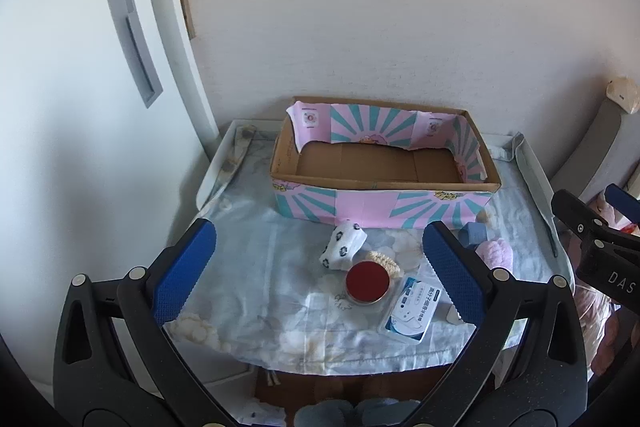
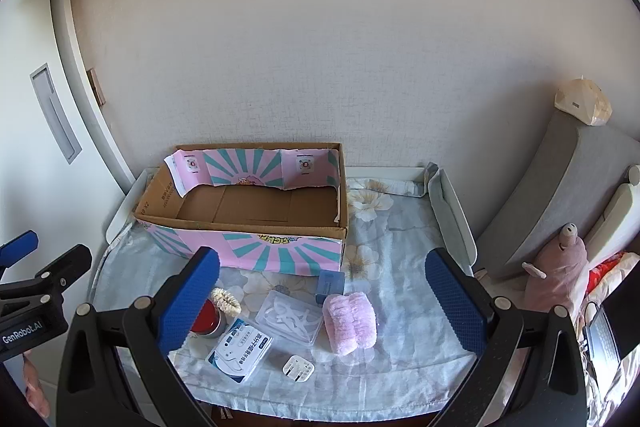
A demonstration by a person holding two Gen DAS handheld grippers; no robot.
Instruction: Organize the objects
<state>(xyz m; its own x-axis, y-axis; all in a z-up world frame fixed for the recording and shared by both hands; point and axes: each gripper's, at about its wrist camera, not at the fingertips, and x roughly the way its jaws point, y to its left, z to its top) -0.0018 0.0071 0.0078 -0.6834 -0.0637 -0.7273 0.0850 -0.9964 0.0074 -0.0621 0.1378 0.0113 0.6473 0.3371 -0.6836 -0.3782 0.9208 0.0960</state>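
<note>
Currently listed: open pink-and-teal cardboard box [image 2: 248,227], nothing inside. Before its front wall lie a red-lidded round tin [image 1: 367,282], patterned rolled sock [image 1: 343,245] and fluffy pink band [image 2: 350,323]. I hold left gripper [image 1: 316,275] and right gripper [image 2: 322,301] fully spread, both carrying nothing. Advice: take single items, lifting clear over that wall.

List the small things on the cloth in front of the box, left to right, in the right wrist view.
Red tin → wipes pack → white charger → pink scrunchie. The cream scrunchie, clear case and blue box overlap these, so I left them out.
</note>
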